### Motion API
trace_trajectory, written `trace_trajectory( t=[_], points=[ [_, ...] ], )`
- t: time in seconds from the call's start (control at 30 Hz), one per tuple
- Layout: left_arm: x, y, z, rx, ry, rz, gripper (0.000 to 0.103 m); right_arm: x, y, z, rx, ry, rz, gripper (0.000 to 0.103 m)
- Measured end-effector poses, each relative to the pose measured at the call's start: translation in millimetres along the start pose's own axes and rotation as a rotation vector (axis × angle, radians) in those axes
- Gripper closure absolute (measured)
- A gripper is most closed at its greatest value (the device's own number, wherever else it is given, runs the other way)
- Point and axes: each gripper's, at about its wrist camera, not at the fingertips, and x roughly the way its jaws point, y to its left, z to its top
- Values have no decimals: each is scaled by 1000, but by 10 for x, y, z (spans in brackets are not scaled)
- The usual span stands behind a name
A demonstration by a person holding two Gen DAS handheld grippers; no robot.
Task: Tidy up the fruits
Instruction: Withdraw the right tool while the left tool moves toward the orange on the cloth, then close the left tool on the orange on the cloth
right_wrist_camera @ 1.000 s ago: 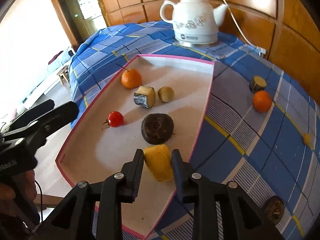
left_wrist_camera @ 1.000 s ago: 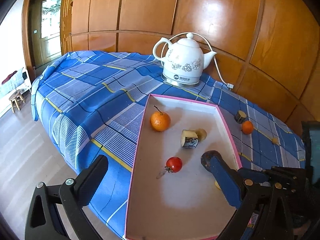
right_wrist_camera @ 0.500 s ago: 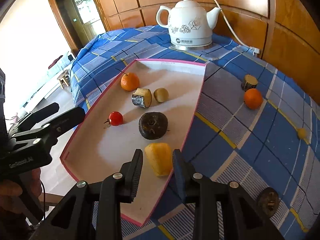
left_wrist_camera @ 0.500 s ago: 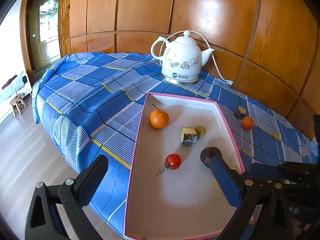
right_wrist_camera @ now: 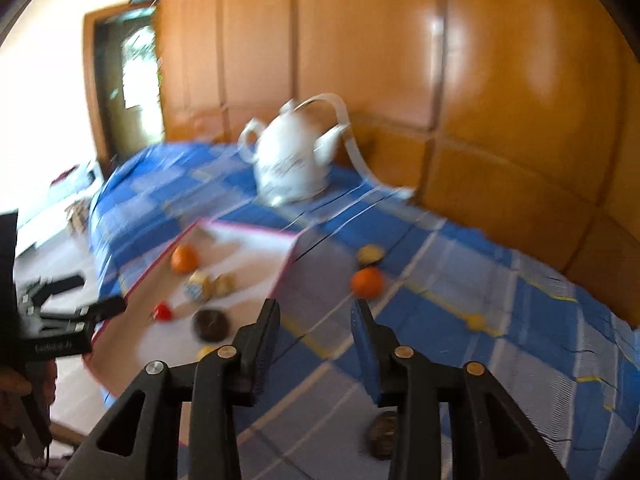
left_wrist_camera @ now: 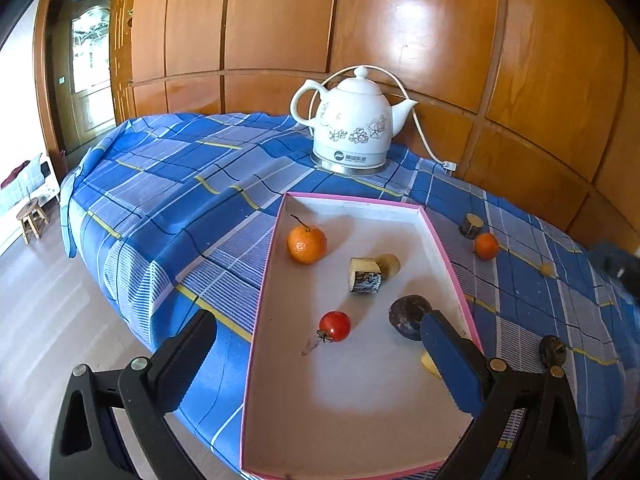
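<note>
Right gripper (right_wrist_camera: 316,332) lifted clear of the yellow fruit (left_wrist_camera: 430,364), jaws just opened to a narrow empty gap over the blue checked tabletop (right_wrist_camera: 460,280); left gripper (left_wrist_camera: 320,360) unmoved, wide and empty; yellow fruit left in the pink-rimmed tray (left_wrist_camera: 360,420) beside dark fruit (left_wrist_camera: 408,314).

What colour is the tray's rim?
Pink, around the white tray; clearest in the left wrist view.

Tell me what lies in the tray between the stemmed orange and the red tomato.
Nothing: in the left wrist view, bare white tray floor runs from the stemmed orange to the red tomato. The cut block sits off to the side.
</note>
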Motion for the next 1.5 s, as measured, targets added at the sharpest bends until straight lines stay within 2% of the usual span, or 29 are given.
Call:
trace_trajectory(
  t=[0.13, 0.3, 0.53, 0.7, 0.83, 0.93, 1.1, 1.2, 1.37, 1.5],
  points=[
    [-6, -45, 0, 15, -1, -6, 1, -82, -333, 48, 59, 23, -58, 61],
    [4, -108, -5, 36, 7, -21, 1, -150, -638, 44, 60, 51, -91, 61],
    [-12, -240, 76, 81, -1, -34, 1, 140, -1037, -145, 31, 250, -152, 60],
    [11, -354, 183, 111, 4, -63, 3, 319, -1399, -352, 114, 315, -156, 60],
    [92, -505, 280, 124, 51, -131, 8, 387, -1721, -510, 267, 343, -128, 60],
    [166, -696, 346, 157, 83, -176, 15, 322, -1826, -467, 318, 312, -109, 60],
    [310, -1075, 464, 209, 120, -251, 20, 220, -1935, -436, 411, 278, -87, 60],
    [437, -1278, 540, 236, 136, -263, 21, 241, -1983, -452, 449, 299, -90, 60],
    [746, -1607, 660, 277, 185, -269, 38, 244, -2066, -484, 507, 314, -79, 59],
    [1031, -1855, 735, 296, 224, -264, 40, 250, -2120, -505, 558, 318, -29, 59]
  ],
)
